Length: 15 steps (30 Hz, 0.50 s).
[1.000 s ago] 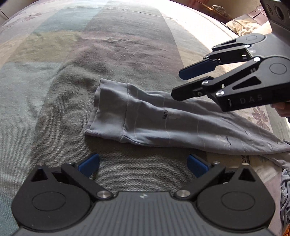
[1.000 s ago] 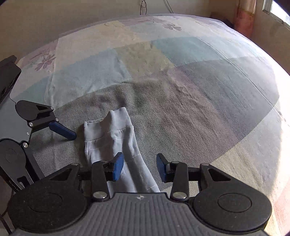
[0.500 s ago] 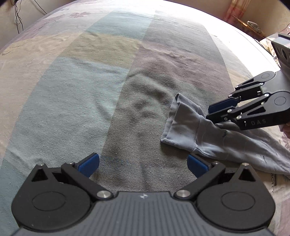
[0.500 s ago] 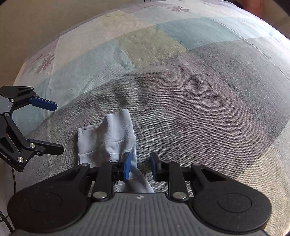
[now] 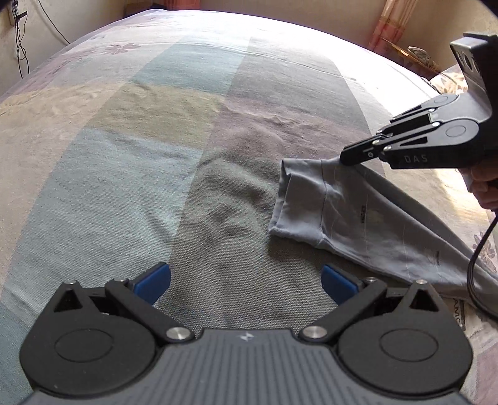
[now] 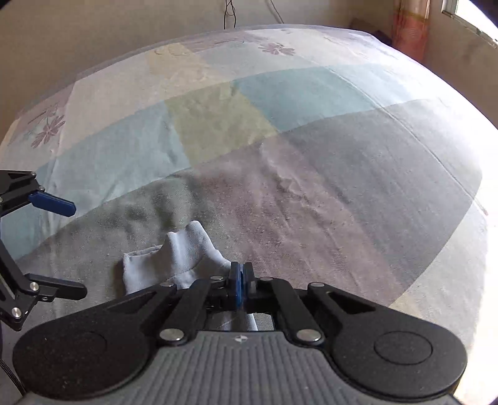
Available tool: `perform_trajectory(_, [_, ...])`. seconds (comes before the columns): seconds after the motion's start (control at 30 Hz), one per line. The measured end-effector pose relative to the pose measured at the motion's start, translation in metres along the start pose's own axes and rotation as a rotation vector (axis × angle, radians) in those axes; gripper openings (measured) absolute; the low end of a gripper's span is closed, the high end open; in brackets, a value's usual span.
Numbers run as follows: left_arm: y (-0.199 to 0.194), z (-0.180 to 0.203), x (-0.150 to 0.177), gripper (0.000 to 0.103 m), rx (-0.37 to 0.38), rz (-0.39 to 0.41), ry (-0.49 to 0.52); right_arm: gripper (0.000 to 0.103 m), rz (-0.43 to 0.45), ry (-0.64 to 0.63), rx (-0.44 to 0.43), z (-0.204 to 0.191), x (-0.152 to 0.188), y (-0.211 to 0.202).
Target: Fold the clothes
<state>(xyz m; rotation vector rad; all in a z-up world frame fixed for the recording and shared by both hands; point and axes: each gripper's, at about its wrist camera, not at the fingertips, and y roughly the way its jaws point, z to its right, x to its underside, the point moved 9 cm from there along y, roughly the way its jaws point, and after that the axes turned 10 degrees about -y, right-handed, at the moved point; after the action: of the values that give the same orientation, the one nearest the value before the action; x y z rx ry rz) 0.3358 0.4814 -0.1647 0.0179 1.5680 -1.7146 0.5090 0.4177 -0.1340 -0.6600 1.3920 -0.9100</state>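
Grey garment (image 5: 358, 215) lying long across patchwork bedspread (image 5: 155, 124), cuffed end pinched in closed right gripper (image 6: 241, 282), open empty left gripper (image 5: 246, 280) hovering nearby, just left of that cuff.

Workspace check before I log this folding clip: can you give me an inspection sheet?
Surface: patchwork bedspread, lightly wrinkled.
Job's things: grey garment lying on the bed, cuffed end toward the middle.
Clutter: patterned fabric past the far bed edge.
Grippers: right gripper shut on the garment near the cuff; left gripper open, empty, over bare bedspread.
Cables: black cable from the right gripper; wires on the wall.
Surroundings: curtain, window.
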Motion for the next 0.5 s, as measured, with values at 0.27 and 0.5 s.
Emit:
perform_trajectory(0.27, [0.000,0.005,-0.007,0.102,0.014,0.028,-0.019,0.003,-0.024,0.012,0.177,0.075,-0.003,0.015])
perform_trajectory(0.5, [0.003,0.004,-0.009,0.102,-0.016,0.037,-0.024,0.023,0.025,0.045,0.065,0.020,0.005,-0.004])
